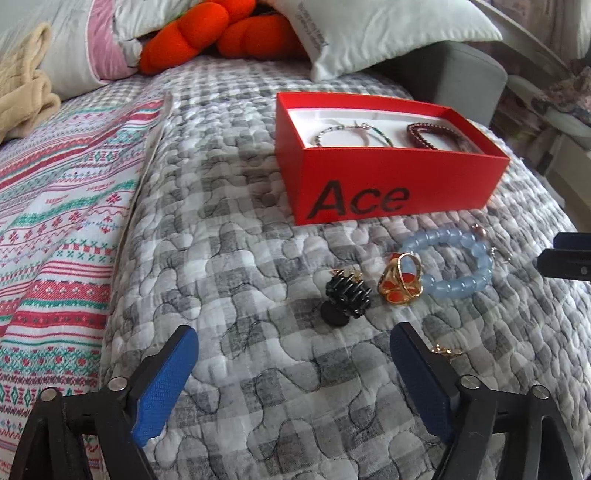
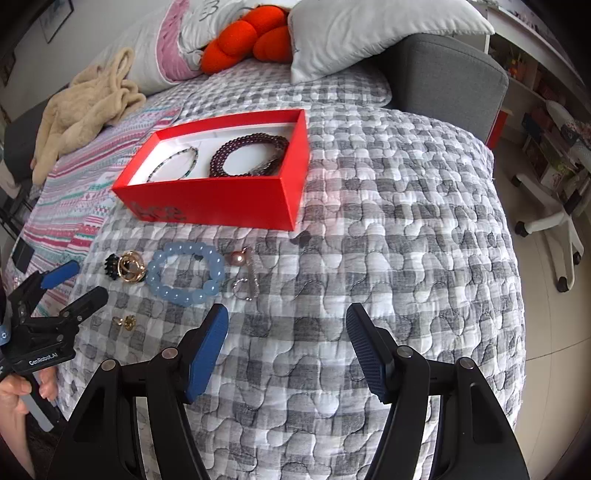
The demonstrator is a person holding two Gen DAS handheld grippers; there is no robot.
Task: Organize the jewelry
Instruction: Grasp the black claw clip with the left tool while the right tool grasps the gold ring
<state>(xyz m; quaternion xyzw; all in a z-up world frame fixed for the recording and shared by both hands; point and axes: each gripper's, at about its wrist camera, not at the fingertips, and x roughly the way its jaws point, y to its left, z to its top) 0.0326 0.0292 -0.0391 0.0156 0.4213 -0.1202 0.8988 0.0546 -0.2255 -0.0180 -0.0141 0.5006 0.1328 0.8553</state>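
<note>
A red box [image 1: 388,184] [image 2: 221,201] on the grey checked quilt holds a thin beaded bracelet [image 2: 173,164] and a dark red bead bracelet [image 2: 245,155]. In front of it lie a pale blue bead bracelet [image 1: 454,266] [image 2: 184,277], a gold and orange ring [image 1: 400,280] [image 2: 129,271], a black spiky piece [image 1: 345,297], a pearl piece with a chain [image 2: 243,273] and small gold earrings [image 2: 125,321]. My left gripper [image 1: 293,339] [image 2: 75,282] is open just short of the black piece. My right gripper [image 2: 288,314] is open and empty, right of the blue bracelet.
A patterned striped blanket [image 1: 55,221] covers the bed's left side. Pillows [image 2: 369,33], an orange cushion [image 2: 243,40] and a beige throw [image 2: 85,110] lie at the back. A grey armchair [image 2: 443,74] and a white chair base [image 2: 554,221] stand off the right edge.
</note>
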